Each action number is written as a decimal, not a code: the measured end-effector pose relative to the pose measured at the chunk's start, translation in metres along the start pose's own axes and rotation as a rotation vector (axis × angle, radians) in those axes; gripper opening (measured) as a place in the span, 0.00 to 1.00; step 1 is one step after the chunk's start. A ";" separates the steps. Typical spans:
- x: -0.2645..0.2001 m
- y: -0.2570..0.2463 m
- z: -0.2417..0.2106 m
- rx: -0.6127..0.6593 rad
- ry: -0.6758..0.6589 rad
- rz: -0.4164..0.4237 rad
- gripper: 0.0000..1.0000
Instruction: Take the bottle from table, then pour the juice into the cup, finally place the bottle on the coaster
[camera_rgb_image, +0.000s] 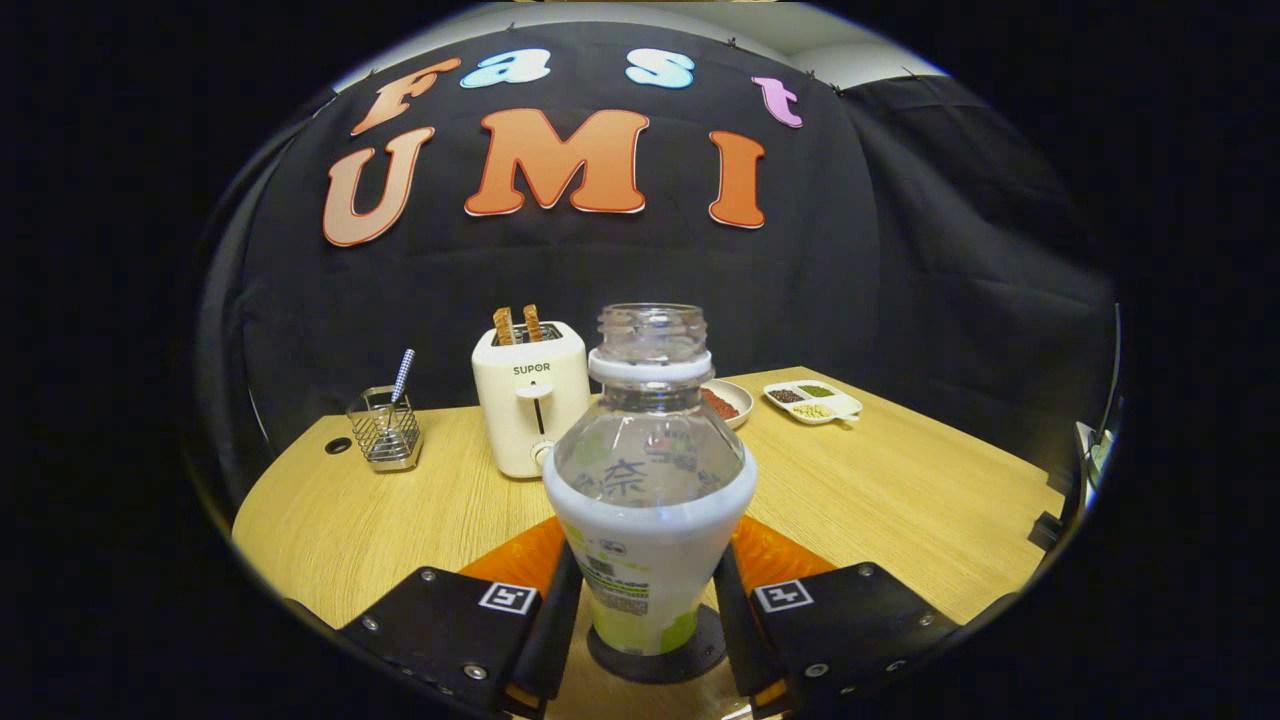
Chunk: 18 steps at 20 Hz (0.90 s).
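A clear plastic bottle (648, 500) with a white and green label and no cap stands upright between my fingers. Its base rests on a dark round coaster (690, 660) on the wooden table (900, 500). My gripper (645, 615) is shut on the bottle's lower body, with the left finger (555, 625) and the right finger (732, 625) pressing on its two sides. No liquid shows in the clear upper part of the bottle.
Beyond the bottle stands a cream toaster (528, 400) with two slices of toast in it. A wire holder (385, 428) with a utensil sits to its left. A small red-filled dish (728, 402) and a divided white tray (812, 402) lie at the far right.
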<state>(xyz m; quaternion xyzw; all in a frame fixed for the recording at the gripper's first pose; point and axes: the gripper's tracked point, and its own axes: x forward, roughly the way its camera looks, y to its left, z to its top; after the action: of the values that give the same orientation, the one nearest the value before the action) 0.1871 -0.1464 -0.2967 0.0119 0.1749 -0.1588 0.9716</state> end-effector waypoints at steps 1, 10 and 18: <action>0.002 0.000 -0.003 0.001 0.005 -0.001 0.65; -0.007 -0.004 -0.006 -0.013 -0.010 -0.031 0.73; -0.055 0.006 0.055 0.051 -0.092 -0.022 0.97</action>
<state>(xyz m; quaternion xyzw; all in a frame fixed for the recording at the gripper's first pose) 0.1590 -0.1285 -0.2263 0.0272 0.1259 -0.1742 0.9762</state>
